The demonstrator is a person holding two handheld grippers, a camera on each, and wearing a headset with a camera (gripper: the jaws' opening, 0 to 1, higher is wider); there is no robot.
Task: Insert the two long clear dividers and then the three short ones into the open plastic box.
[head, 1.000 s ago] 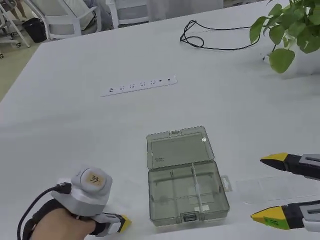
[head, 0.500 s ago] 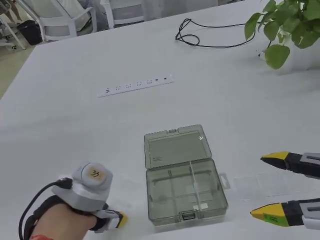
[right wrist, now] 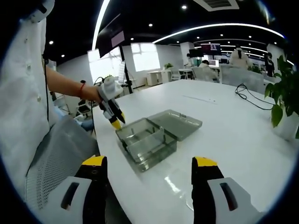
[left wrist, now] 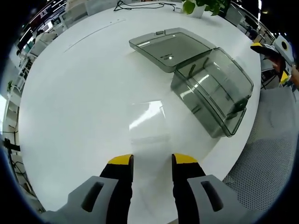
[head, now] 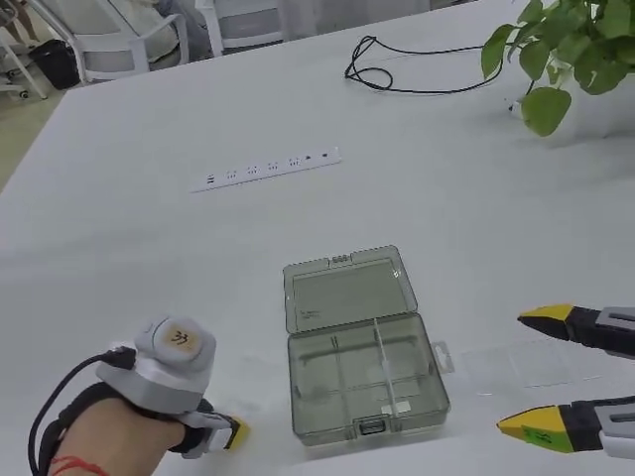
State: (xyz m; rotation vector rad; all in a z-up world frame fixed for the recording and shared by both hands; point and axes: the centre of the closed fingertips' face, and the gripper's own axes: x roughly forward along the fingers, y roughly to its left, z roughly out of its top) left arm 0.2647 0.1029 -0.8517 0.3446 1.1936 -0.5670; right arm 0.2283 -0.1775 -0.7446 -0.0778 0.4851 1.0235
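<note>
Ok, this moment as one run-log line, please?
grey-tinted clear plastic box: lid open | left gripper: open, flat clear divider ahead | right gripper: open, loose clear dividers ahead

box (head: 295, 387): open on white table (head: 129, 248); lid (head: 342, 290) laid back flat on far side.
divider (head: 383, 362): one clear strip seated in the base, running front to back, right of centre.
loose dividers (head: 526, 363): clear pieces flat on the table, right of the box; count can't be read, clear on white.
right gripper (head: 536, 374): jaws spread wide, yellow tips pointed left at the box; nothing gripped; loose dividers seen between the tips.
left gripper (head: 234, 434): held in a hand (head: 114, 441) lower left, yellow tip low near the table, apart from the box.
far side: power strip (head: 266, 169), black cable (head: 397, 77), plant (head: 561, 45).
</note>
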